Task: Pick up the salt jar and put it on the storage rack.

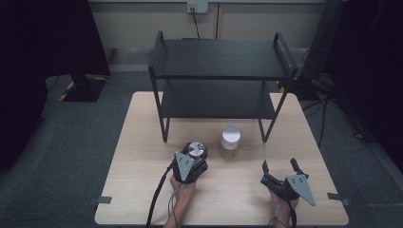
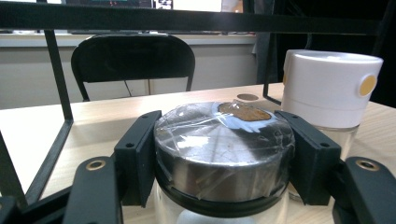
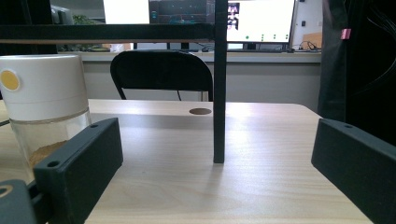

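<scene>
A glass jar with a silver metal lid [image 1: 195, 150] [image 2: 224, 149] stands on the wooden table [image 1: 142, 156], and my left gripper [image 1: 190, 161] [image 2: 224, 158] is shut on its lid, one jaw on each side. Just to its right stands a second jar [image 1: 230, 142] [image 2: 327, 93] [image 3: 44, 100] with a white cap and brownish contents. My right gripper [image 1: 280, 167] [image 3: 219, 168] rests near the table's front right, open, with nothing between its jaws.
A black two-tier metal shelf [image 1: 218, 76] stands at the back of the table; one of its legs [image 3: 219, 93] rises straight ahead of the right gripper. A black chair [image 2: 133, 60] sits beyond the table.
</scene>
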`<state>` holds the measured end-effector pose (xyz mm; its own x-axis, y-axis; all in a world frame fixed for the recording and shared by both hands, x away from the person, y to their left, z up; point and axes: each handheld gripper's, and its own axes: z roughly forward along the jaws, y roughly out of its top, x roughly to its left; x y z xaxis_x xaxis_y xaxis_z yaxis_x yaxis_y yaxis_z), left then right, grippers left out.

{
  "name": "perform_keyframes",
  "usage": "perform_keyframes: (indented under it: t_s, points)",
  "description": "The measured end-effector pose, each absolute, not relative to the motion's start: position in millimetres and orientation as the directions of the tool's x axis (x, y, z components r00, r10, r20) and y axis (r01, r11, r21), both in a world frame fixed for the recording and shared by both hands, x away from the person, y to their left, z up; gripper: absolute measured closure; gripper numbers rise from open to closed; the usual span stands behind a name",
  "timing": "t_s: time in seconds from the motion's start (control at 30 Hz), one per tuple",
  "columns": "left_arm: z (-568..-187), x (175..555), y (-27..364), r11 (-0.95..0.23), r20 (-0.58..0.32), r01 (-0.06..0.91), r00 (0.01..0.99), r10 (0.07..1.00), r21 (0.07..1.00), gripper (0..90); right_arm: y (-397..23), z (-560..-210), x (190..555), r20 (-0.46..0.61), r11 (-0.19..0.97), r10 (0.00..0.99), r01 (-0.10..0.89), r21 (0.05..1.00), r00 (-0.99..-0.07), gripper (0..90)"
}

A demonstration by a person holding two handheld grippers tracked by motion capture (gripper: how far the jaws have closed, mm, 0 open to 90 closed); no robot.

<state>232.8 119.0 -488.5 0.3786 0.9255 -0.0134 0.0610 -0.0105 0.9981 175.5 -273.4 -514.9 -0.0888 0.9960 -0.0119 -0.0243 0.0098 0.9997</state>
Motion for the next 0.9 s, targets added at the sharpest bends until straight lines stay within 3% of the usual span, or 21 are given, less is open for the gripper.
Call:
perform_keyframes:
  t_s: [0.9]
  points:
    - [-462.2, 236.3, 141.5, -0.055, 0.04, 0.013, 0.522, 0.852, 0.998, 35.3, -273.2, -514.8, 175.5, -0.013, 0.011, 0.996, -0.024, 1.0, -0.088, 0.6]
